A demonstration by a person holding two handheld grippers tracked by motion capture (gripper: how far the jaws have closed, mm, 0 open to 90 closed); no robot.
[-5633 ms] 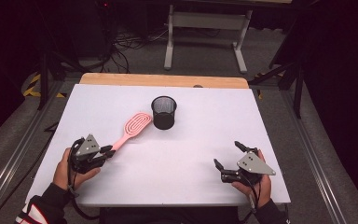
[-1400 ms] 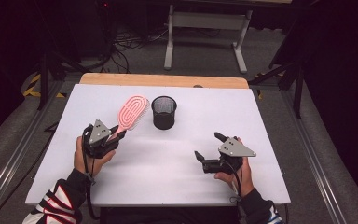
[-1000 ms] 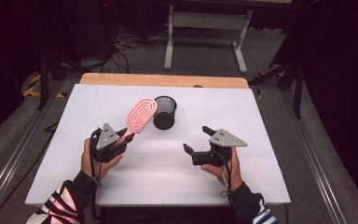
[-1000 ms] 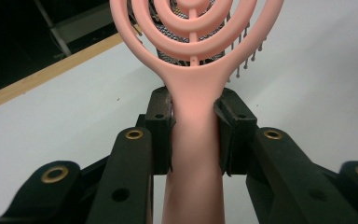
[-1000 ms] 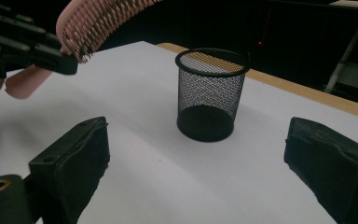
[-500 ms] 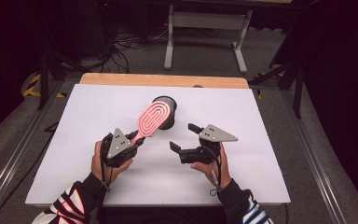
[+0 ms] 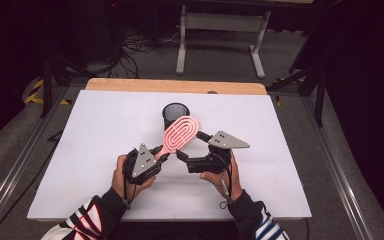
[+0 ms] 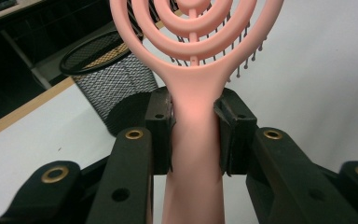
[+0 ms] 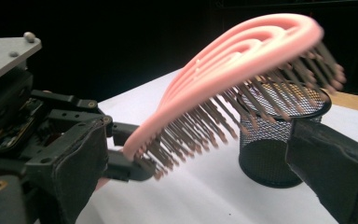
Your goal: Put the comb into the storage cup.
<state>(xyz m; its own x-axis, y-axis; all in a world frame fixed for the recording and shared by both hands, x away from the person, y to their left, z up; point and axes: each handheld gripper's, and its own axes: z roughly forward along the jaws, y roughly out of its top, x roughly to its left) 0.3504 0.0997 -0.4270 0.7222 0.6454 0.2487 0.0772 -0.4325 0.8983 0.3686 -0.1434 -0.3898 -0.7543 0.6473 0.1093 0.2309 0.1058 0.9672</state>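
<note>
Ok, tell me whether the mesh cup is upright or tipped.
Upright: the mesh cup stands on its base on the table, open rim facing up.

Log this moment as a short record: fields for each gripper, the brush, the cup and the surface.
left gripper: shut on the pink hairbrush's handle
right gripper: open, jaws either side of the brush head, not gripping
pink hairbrush: lifted off the table, bristles down, head tilted up toward the cup
mesh cup: black, upright, behind the brush
table: white top

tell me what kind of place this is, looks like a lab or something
Probably a lab or recording workspace, not a home: a white table on grey carpet, loose cables by a metal stand, dark surroundings, and a person working two hand-held grippers.
</note>
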